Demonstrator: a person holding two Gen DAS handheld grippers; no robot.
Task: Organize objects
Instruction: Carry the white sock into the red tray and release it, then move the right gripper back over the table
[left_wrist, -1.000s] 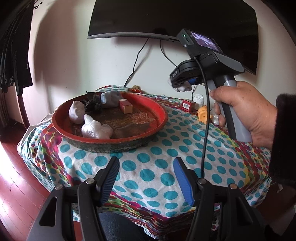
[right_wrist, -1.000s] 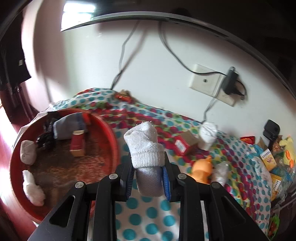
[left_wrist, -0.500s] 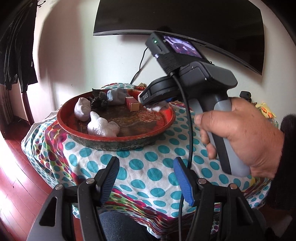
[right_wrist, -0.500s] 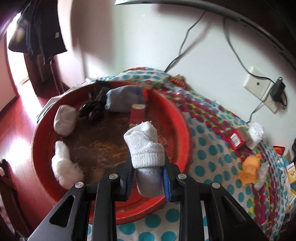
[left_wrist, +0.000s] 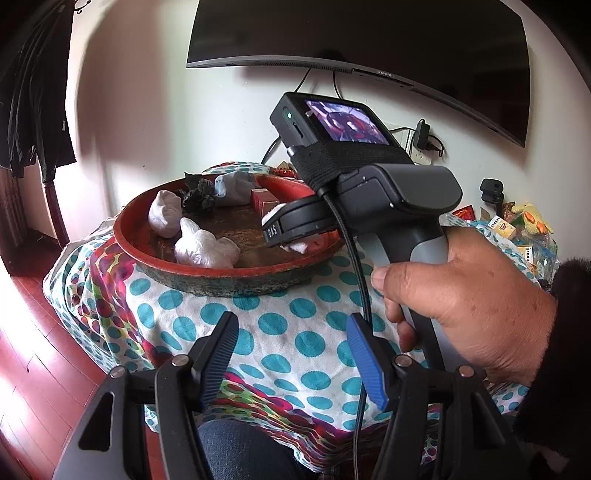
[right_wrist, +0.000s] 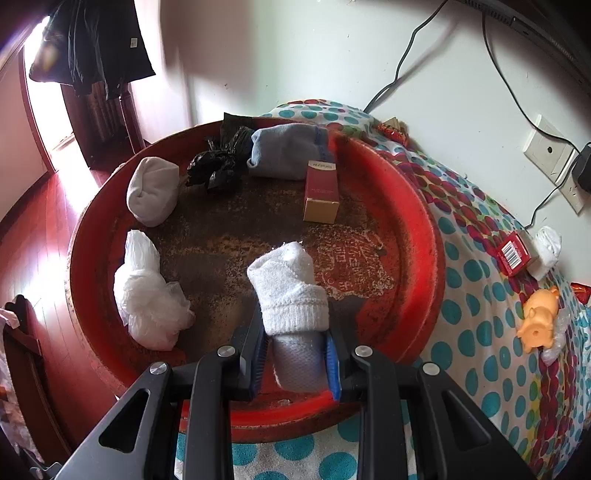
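R gripper (right_wrist: 295, 363) fingers clamped on rolled white sock (right_wrist: 290, 291), held low over red tray (right_wrist: 421, 229), sock tip near tray centre; contact w/ tray floor not discernible. Already in tray: grey sock roll (right_wrist: 153, 190), white plastic bag (right_wrist: 146, 299), black bag (right_wrist: 218, 162), blue-grey sock (right_wrist: 286, 149), red/gold box (right_wrist: 321, 192). L gripper (left_wrist: 291, 354) fingers apart, nothing between, above dotted cloth on surface (left_wrist: 295, 317), short of tray. On cloth R of tray: small red box (right_wrist: 513, 253), white bundle (right_wrist: 548, 245), orange toy (right_wrist: 539, 319).
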